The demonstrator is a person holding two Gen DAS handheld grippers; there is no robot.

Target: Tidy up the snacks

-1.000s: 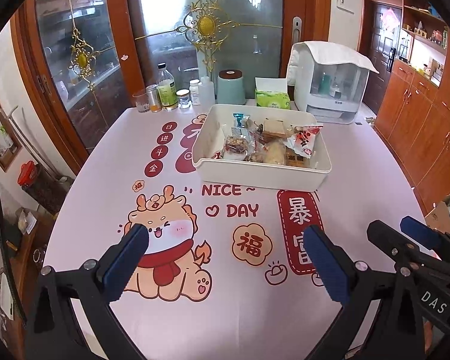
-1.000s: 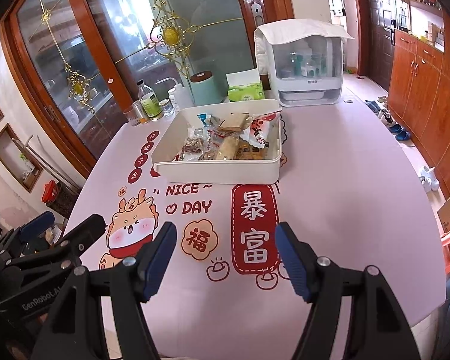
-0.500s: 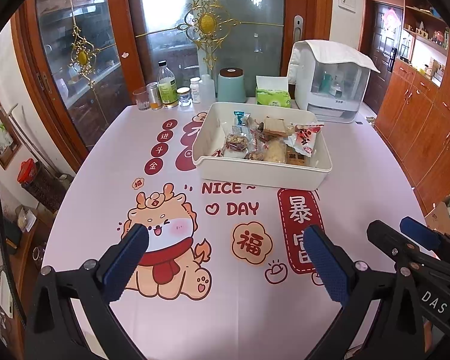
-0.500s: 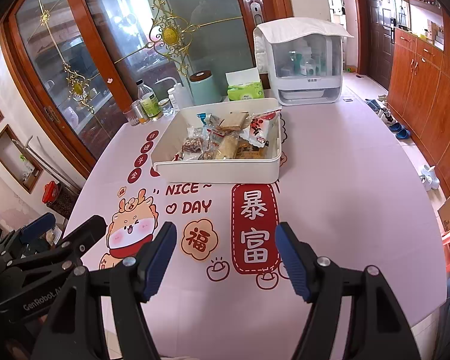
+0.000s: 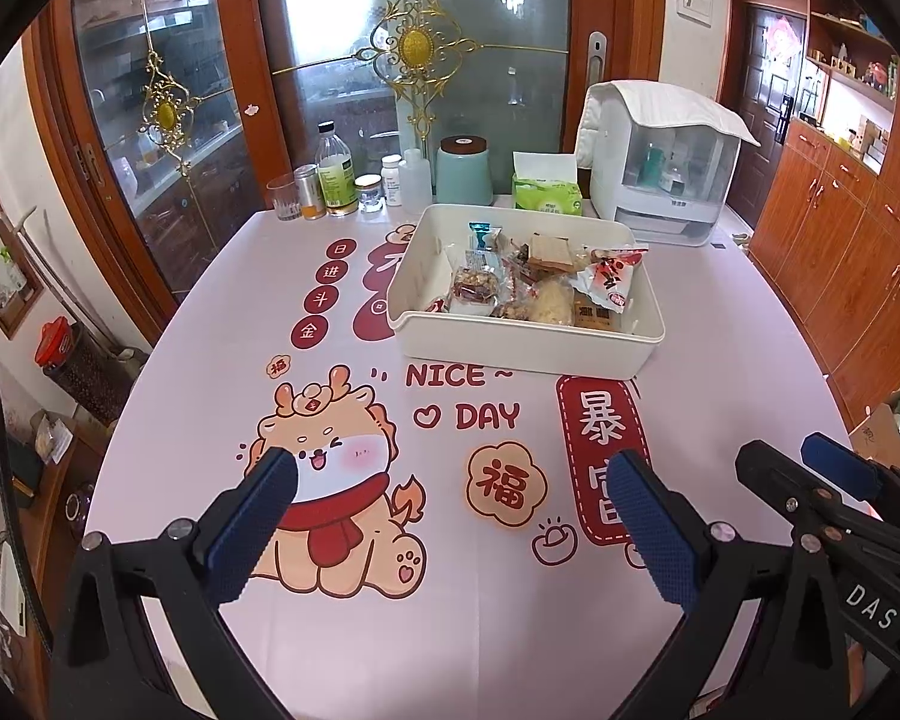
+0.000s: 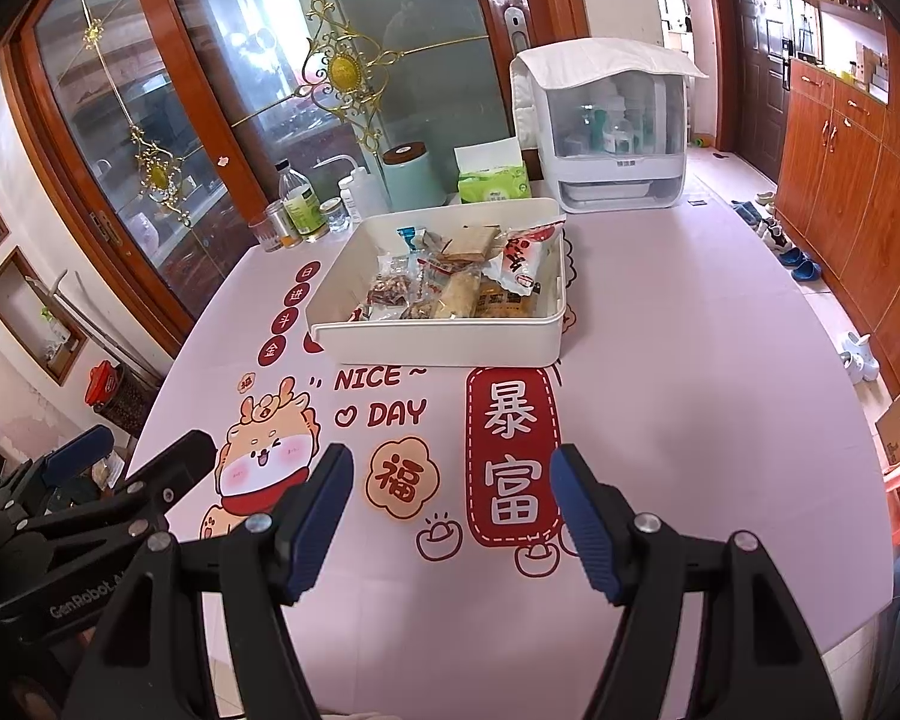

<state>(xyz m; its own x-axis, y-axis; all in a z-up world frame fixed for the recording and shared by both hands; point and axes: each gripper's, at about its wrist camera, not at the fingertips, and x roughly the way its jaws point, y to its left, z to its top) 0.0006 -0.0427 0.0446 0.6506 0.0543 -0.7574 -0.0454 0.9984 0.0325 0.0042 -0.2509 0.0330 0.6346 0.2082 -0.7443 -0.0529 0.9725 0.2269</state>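
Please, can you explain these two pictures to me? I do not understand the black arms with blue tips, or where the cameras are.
A person holds one hand tool in each hand; there is no robot arm. Each tool carries a wide-angle camera looking along its own two jaws. One picture comes from the left gripper, the other from the right gripper. Both stand open above the table and hold nothing. On the printed pink cloth sits a white bin full of wrapped snacks. Behind it stand bottles, a green tissue pack and a white cabinet.
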